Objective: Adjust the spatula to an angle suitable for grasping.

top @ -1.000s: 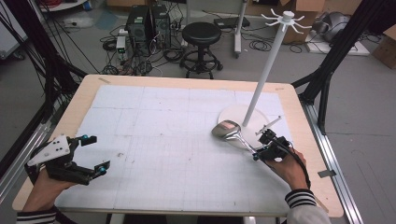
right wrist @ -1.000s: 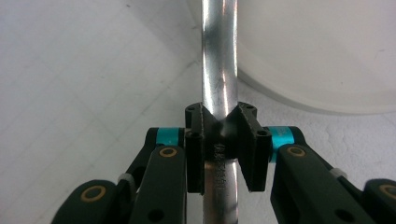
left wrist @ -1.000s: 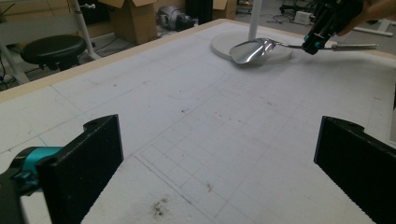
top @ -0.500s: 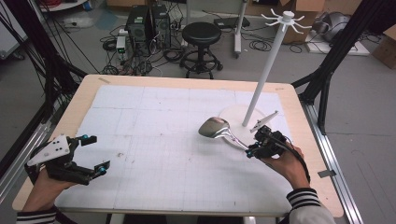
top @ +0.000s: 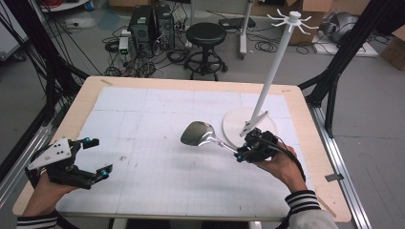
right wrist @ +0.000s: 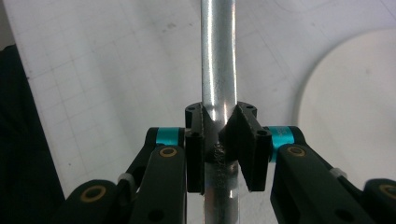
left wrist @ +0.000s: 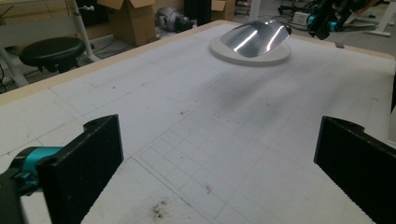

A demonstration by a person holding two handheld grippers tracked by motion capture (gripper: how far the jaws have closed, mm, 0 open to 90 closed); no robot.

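Near edge, left: left gripper (top: 90, 157) in the person's left hand (top: 45, 193), low over the white grid mat (top: 157, 191), jaws spread wide w/ nothing between them. In the left gripper view both black jaws stand far apart, bare mat betw. them, a few dark smudges on the mat close in.

Near edge, right: right hand (top: 282, 164) w/ striped cuff holds the right gripper (top: 243, 153), pointing left toward mid-table. Its jaws are clamped on the handle of a metal spatula (top: 198, 134). Right gripper view: pads pinch the shiny handle (right wrist: 217, 70) from both sides, handle running straight up betw. them. Spatula is clear of the mat – shadow under the blade in the left gripper view – blade (left wrist: 257, 37) approx. centre-right of the table, left of the stand's base.

Farther right: white round base (top: 234, 125) of a white rack stand on the mat, just beyond the right gripper; thin pole (top: 274, 67) rises leaning from it to a ring of hooks (top: 292, 19) at top. A small clip-like piece low on the pole, too small to tell, prob. a bracket.

Beyond the table's far edge: black stool (top: 205, 36), black computer cases (top: 150, 24), cables on the floor, cardboard boxes far right.
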